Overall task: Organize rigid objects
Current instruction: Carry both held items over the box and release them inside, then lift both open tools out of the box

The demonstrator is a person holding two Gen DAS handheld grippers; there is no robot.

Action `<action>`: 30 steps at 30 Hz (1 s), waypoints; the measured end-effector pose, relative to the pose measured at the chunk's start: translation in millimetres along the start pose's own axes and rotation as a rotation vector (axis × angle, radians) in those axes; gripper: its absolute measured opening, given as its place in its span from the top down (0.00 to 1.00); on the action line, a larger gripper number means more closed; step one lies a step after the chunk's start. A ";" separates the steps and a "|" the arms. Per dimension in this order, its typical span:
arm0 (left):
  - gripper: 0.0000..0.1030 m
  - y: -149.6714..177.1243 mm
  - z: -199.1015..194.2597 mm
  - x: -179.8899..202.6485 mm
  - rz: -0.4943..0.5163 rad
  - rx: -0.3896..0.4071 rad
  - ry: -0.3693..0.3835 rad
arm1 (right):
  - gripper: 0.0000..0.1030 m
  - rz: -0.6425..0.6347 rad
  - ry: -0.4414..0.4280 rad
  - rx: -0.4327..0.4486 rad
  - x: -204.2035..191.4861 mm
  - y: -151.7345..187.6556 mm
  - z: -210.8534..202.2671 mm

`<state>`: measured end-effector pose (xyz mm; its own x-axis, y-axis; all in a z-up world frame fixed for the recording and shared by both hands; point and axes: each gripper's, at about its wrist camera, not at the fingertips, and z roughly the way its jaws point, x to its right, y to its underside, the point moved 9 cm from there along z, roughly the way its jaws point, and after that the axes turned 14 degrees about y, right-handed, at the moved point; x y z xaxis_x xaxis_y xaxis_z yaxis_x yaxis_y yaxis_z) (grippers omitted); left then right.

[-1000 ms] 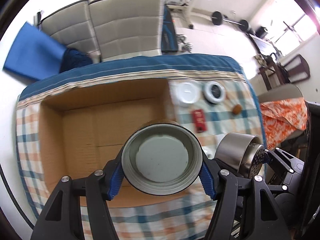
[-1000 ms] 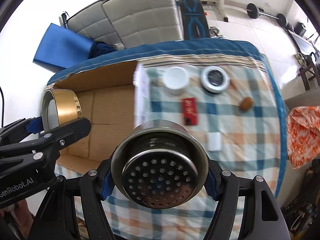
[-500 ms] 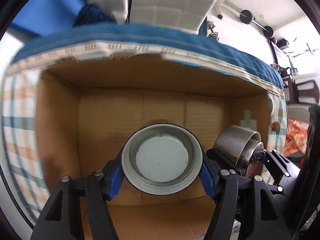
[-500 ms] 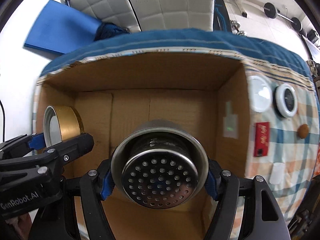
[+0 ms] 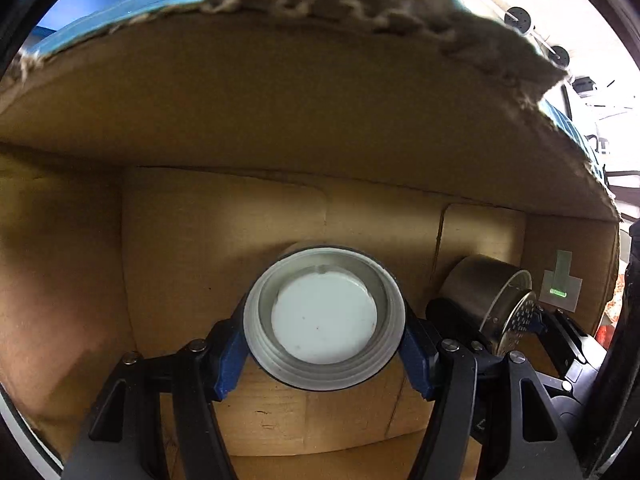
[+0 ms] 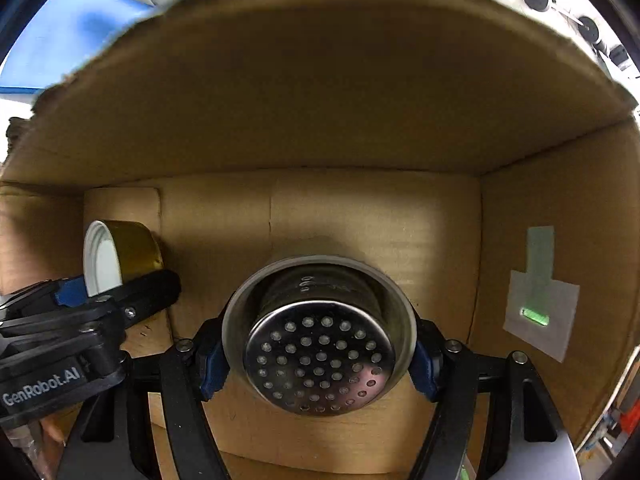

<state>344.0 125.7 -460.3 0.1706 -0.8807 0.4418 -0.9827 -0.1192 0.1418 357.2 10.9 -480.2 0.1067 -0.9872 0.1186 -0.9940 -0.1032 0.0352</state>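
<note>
- Left gripper (image 5: 323, 354): jaws clamped across gold lid (image 5: 323, 322), low inside cardboard box (image 5: 280, 128), likely for release.
- Right gripper (image 6: 318, 364): jaws clamped on steel strainer cup (image 6: 318, 340), alongside, apart from lid.

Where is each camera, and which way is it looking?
Left wrist: on the left tool, facing into the cardboard box; shows its fingers pinching a gold lid.
Right wrist: on the right tool, also facing into the box; its fingers pinch a steel strainer cup.
Shared: box, both items, green-lit tag.
</note>
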 end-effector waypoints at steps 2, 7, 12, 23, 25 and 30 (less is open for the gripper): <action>0.39 2.4 -1.0 0.3 -0.007 -0.004 -0.005 | 0.28 -0.004 0.005 -0.003 2.2 0.7 -1.2; 0.35 11.3 -10.1 2.9 -0.026 -0.003 -0.029 | 0.12 -0.007 0.021 -0.013 4.5 6.3 -9.2; 0.13 26.5 -25.2 17.9 -0.008 0.011 -0.033 | 0.10 -0.020 0.024 -0.010 7.9 25.2 -23.8; 0.00 71.4 -80.8 38.4 0.070 0.132 -0.092 | 0.00 -0.001 0.021 0.065 25.9 76.0 -70.6; 0.00 81.4 -92.8 40.5 0.083 0.168 -0.099 | 0.00 0.003 0.023 0.093 26.7 81.6 -84.0; 0.00 101.1 -113.7 43.7 0.099 0.224 -0.125 | 0.00 0.005 0.029 0.155 37.1 92.4 -121.2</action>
<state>260.3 127.2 -325.9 0.0766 -0.9411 0.3295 -0.9880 -0.1162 -0.1021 272.1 -20.5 -352.3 0.1001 -0.9840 0.1472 -0.9859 -0.1180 -0.1183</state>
